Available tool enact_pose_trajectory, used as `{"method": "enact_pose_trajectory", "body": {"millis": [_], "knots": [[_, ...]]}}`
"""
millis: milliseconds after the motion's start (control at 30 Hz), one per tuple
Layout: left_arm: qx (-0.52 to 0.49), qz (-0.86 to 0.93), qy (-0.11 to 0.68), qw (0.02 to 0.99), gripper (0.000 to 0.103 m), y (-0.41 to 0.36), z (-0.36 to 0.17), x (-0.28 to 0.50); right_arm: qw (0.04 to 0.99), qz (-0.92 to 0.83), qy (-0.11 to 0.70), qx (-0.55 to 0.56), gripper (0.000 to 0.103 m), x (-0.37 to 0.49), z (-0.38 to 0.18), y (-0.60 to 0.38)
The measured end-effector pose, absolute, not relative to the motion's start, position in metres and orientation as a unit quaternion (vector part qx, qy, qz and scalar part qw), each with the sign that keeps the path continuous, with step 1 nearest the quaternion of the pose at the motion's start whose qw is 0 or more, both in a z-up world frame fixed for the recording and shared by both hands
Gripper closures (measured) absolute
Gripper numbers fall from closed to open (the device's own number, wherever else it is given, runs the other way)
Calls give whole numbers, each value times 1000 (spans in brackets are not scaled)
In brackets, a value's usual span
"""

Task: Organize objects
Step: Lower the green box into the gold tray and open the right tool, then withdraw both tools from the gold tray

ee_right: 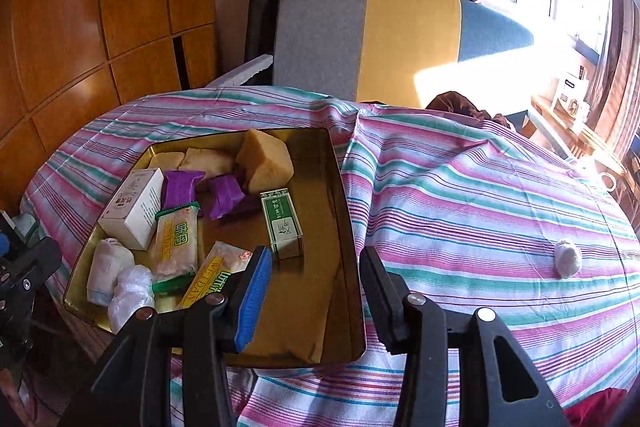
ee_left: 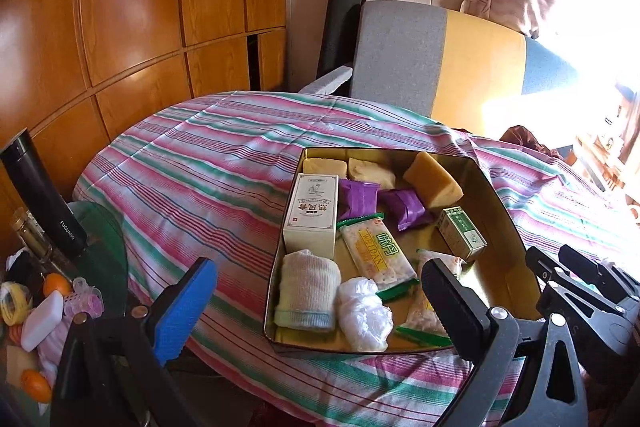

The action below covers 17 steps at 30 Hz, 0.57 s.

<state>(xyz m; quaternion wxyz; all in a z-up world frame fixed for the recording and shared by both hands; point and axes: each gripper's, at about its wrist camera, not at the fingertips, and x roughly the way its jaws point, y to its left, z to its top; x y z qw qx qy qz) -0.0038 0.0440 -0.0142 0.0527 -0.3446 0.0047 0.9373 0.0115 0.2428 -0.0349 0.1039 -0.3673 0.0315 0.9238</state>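
Currently the gold tin (ee_left: 496,195) sits on the striped cloth (ee_left: 200,163), directly ahead of both your grippers. Contents noted: white carton (ee_left: 311,213) along the side nearest your left finger, rolled white sock (ee_left: 307,291) and crumpled plastic bag (ee_left: 364,313) at the near edge, two purple packets (ee_left: 358,197), green-trimmed cracker packs (ee_left: 376,251), small green box (ee_left: 462,233), yellow sponge block (ee_left: 432,179) at the far end.

Your left gripper (ee_left: 320,311) has its jaws spread as wide as they go, nothing between them; the blue pad lies outside the tin's near corner, the black pad over its near right part. The sock and bag lie in the gap ahead, untouched.

Your right gripper (ee_right: 316,291) has its jaws partly apart, pinching nothing. The tin's right wall runs between the two fingers: blue pad above the tin's bare floor, black pad above the cloth.

Well off to the right of those jaws, a small grey-white wad (ee_right: 567,258) lies alone on the cloth. Left of your left finger, a side table (ee_left: 108,251) carries a black flask (ee_left: 42,195) and clutter.
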Motion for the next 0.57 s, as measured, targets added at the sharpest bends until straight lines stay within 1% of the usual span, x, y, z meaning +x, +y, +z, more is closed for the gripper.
{"method": "enact_pose_trajectory", "body": {"millis": [333,433,567], "knots": [[-330,943,9,44,0,40,-14,0,93,926,20,-365,57,11,-32,232],[-328,944,10,39,2,39,-14,-1,85,926,14,-368,57,10,-33,227],[-336,941,5,40,0,37,-14,-3,78,927,12,-367,57,10,-34,223]]}}
